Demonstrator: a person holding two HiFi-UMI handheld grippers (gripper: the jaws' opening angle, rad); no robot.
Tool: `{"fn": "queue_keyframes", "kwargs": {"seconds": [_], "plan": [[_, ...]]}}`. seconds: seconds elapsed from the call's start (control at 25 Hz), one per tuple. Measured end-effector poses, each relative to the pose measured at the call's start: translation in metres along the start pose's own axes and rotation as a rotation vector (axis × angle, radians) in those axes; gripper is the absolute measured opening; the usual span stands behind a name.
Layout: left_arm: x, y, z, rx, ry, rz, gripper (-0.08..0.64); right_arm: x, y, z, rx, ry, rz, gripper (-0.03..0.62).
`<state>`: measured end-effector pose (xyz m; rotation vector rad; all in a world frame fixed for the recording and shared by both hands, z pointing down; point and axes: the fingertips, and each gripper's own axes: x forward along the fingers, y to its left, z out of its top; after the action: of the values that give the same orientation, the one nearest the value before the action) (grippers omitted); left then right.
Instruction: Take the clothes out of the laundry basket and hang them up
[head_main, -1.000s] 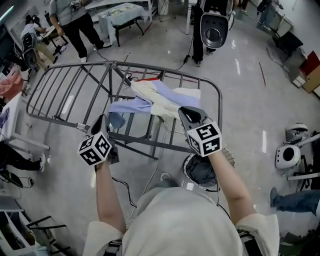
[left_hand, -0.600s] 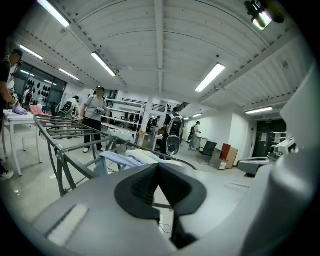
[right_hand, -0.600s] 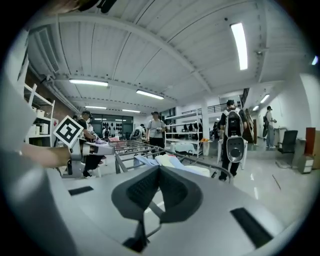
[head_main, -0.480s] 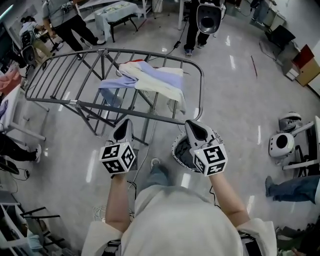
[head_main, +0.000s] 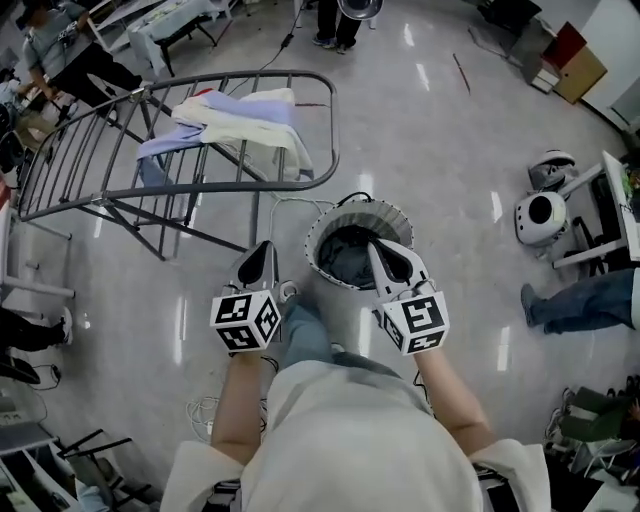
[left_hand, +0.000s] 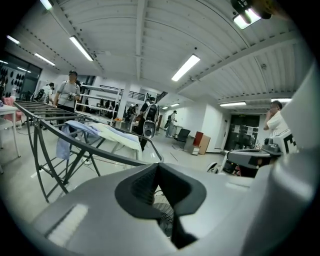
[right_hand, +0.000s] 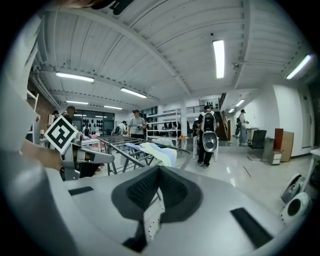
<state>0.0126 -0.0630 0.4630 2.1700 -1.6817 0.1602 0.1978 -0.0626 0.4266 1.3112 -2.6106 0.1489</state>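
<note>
Head view: the laundry basket (head_main: 318, 232), round and white-rimmed, stands on the grey floor (head_main: 450, 130) directly ahead of the person's legs, just off the near end of the drying rack (head_main: 120, 185). Dark clothes (head_main: 345, 265) lie inside the basket, below its rim. Hung clothes (head_main: 240, 112) in pale blue, cream and white are draped over the far right part of the rack, and their edges hang over the rail nearest the basket.

The left gripper (head_main: 262, 252) is held over the floor just left of the basket and is not in contact with it. The right gripper (head_main: 377, 250) is held over the right side of the basket opening, with its tips above the dark clothes; contact with them cannot be confirmed from this view. Each gripper carries a marker cube (head_main: 245, 320) at the wrist end.

Left gripper view: the fingers are clenched together with nothing between them, and the rack with its clothes lies ahead and to the left.

Right gripper view: the fingers are likewise pressed together and empty, with the left gripper visible at the left edge.

Two white robot units (head_main: 540, 205) stand on the floor well to the right, and other people stand beyond the rack.
</note>
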Motion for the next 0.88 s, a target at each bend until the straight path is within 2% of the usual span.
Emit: {"fn": "queue_keyframes", "kwargs": {"seconds": [0.28,0.44,0.6,0.88], "plan": [[0.048,-0.068,-0.055,0.088,0.091,-0.151,0.011,-0.050,-0.048,-0.047,0.073,0.057,-0.158,0.002],[0.091,-0.098,-0.096,0.096,0.156,-0.231,0.012,-0.063,-0.074,-0.074,0.108,0.090,-0.238,0.002],[0.143,-0.117,-0.151,0.122,0.233,-0.287,0.012,-0.060,-0.101,-0.110,0.116,0.128,-0.296,0.002],[0.233,-0.127,-0.260,0.165,0.413,-0.342,0.012,-0.046,-0.152,-0.184,0.176,0.191,-0.366,0.002]]}}
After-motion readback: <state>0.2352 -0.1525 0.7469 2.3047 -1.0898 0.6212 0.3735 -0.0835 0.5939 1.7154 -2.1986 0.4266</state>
